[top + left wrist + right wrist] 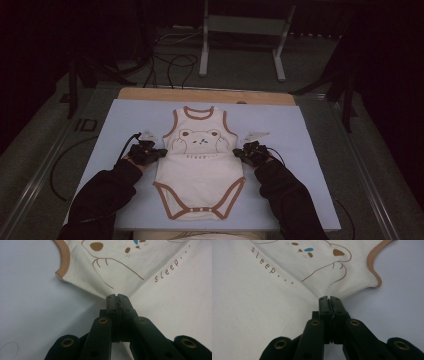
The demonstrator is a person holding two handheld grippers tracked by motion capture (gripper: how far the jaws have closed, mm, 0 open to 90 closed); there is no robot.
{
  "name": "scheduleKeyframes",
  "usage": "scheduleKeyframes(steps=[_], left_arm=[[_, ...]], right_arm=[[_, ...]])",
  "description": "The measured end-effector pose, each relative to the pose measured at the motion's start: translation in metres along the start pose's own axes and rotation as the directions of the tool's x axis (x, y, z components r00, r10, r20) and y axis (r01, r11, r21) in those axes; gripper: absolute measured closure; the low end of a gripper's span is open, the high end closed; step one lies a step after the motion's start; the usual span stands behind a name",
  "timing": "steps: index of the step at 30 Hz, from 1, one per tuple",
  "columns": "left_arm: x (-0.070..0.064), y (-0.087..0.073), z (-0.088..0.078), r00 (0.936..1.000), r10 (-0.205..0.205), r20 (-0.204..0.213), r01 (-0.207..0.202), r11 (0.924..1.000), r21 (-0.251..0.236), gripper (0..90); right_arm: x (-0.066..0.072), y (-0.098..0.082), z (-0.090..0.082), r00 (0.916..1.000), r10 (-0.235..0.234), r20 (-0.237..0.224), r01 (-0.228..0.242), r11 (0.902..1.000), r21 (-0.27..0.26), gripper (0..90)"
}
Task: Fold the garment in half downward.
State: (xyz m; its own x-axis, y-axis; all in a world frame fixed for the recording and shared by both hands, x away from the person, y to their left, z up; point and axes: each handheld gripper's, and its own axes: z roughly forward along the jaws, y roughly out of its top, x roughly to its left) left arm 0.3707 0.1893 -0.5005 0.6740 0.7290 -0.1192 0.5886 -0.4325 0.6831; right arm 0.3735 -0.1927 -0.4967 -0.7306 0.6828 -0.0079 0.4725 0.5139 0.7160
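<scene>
Presently, left gripper [117,297] and right gripper [329,299] each pinch the bodysuit [200,170] at opposite side seams, fingers pressed together on cloth.

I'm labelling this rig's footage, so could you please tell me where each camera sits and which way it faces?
High view: fixed above the person's side, looking forward and down on the blue mat and the bodysuit; both sleeves, left gripper and right gripper show.
Left gripper view: rides the left gripper, looking along its shut jaws at the pinched side edge.
Right gripper view: rides the right gripper, jaws shut on the opposite edge.
Shared: both gripper views show the bear print and the word "sleep".
</scene>
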Motion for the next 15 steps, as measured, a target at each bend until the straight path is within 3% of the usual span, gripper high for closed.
scheduleKeyframes(steps=[15], left_arm=[[-0.003, 0.001, -0.016, 0.9996, 0.025, 0.014, -0.025, 0.9996, -0.012, 90.0]], right_arm=[[0.006, 0.004, -0.014, 0.9998, -0.021, -0.005, 0.021, 0.9993, -0.032, 89.1]])
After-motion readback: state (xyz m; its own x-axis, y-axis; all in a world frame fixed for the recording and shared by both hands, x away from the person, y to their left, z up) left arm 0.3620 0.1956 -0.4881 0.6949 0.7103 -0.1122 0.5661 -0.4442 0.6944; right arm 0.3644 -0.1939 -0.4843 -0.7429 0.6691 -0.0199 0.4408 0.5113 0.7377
